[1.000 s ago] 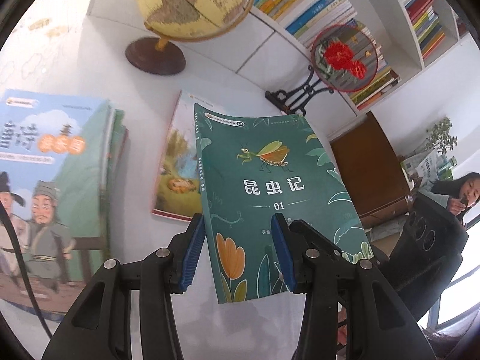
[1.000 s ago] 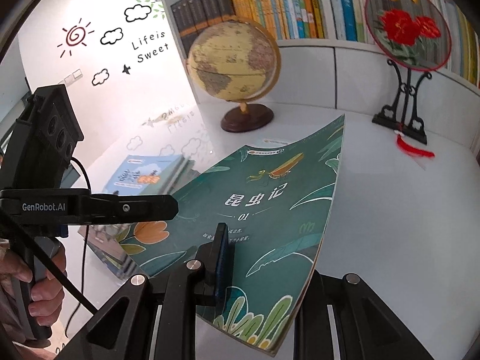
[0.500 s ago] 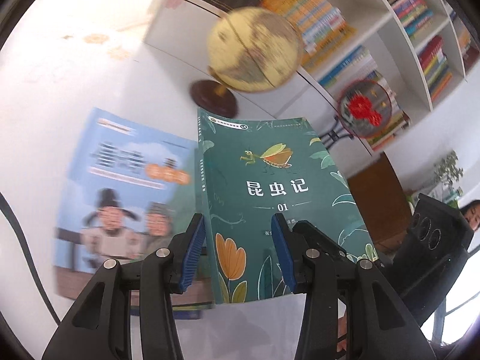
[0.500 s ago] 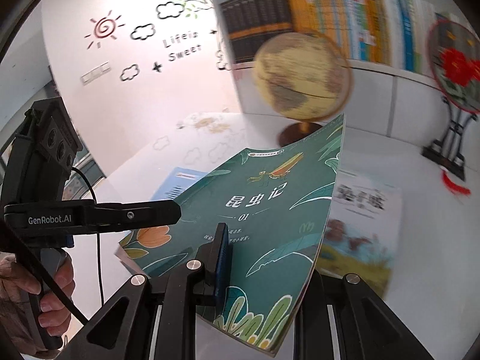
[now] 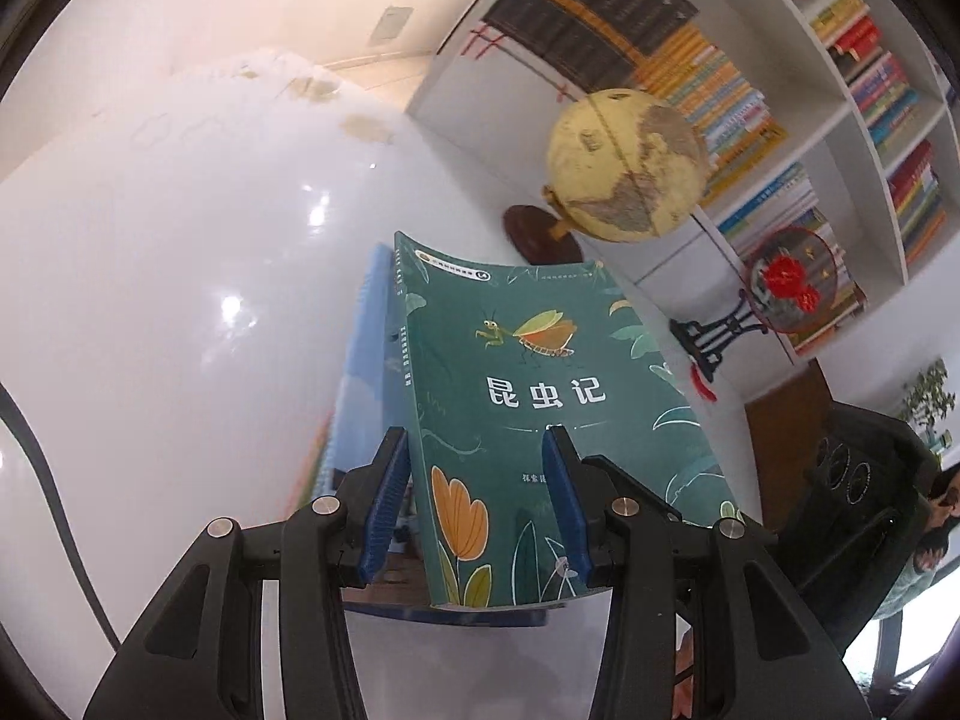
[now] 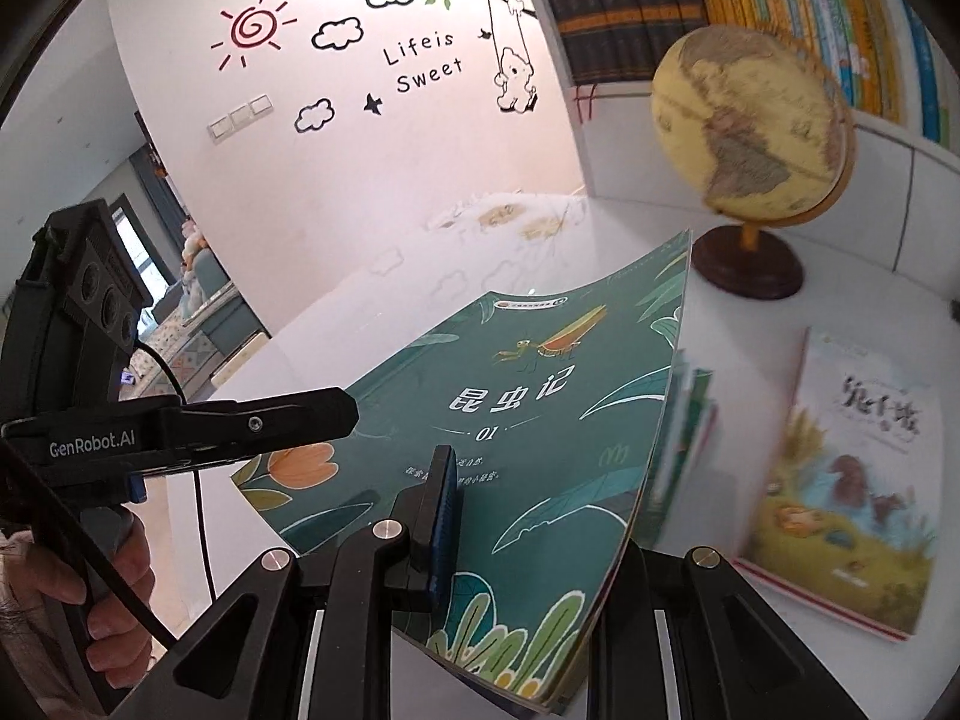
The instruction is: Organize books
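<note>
A green book with an insect on its cover (image 5: 540, 396) is held above the white table. Both grippers grip it. My left gripper (image 5: 480, 504) has one blue pad at the spine and one on the cover. My right gripper (image 6: 528, 540) pinches its near right edge; one pad shows on the cover, the other is hidden under the book (image 6: 528, 420). A stack of books with a blue cover on top (image 5: 360, 372) lies just under and left of the green book. A picture book with animals (image 6: 840, 510) lies flat to the right.
A yellow globe on a dark base (image 5: 624, 174) stands behind the books. A round red-flower fan on a black stand (image 5: 780, 288) is further right. Bookshelves (image 5: 780, 60) fill the wall behind. A person sits at the far right (image 5: 936, 516).
Both grippers carried the green book left, from over the animal picture book to over the blue-covered stack. The grip on the book has not changed.
</note>
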The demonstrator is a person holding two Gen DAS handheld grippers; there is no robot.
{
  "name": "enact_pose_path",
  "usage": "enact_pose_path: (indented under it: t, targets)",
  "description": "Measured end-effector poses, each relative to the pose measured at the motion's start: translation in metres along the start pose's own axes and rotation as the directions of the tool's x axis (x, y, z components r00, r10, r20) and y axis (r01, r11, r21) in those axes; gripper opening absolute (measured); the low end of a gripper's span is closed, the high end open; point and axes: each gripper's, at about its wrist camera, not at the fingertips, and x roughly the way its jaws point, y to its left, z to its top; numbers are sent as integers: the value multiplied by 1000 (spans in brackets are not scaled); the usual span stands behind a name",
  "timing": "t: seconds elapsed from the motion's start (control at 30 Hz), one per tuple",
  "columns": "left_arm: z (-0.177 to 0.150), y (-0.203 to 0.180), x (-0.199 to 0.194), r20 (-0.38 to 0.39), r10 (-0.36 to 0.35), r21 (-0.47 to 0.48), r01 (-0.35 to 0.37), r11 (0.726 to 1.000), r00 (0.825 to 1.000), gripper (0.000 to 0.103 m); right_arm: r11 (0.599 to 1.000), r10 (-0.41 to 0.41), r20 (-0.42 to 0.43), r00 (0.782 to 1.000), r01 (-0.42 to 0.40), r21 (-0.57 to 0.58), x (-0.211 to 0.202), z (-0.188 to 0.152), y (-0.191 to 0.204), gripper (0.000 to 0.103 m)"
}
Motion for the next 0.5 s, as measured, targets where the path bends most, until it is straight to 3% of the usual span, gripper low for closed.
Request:
enact_pose_path:
  t: [0.23, 0.33, 0.4, 0.5]
  targets:
    - [-4, 25, 12, -3, 16, -26, -16, 1000, 1000, 41, 998, -25, -70, 997, 29, 59, 26, -11, 2, 24]
    - [-3, 31, 11, 7, 38, -40, -38, 998, 999, 42, 997, -53, -162, 985, 60, 41, 42, -14, 2, 27]
    - [-1, 35, 11, 3, 73, -41, -73, 996, 997, 44, 996, -25, -202, 979, 41, 78, 47, -17, -2, 44]
    - [3, 39, 15, -15, 120, -39, -120, 992, 993, 44, 989, -23, -202, 979, 52, 138, 42, -20, -9, 53]
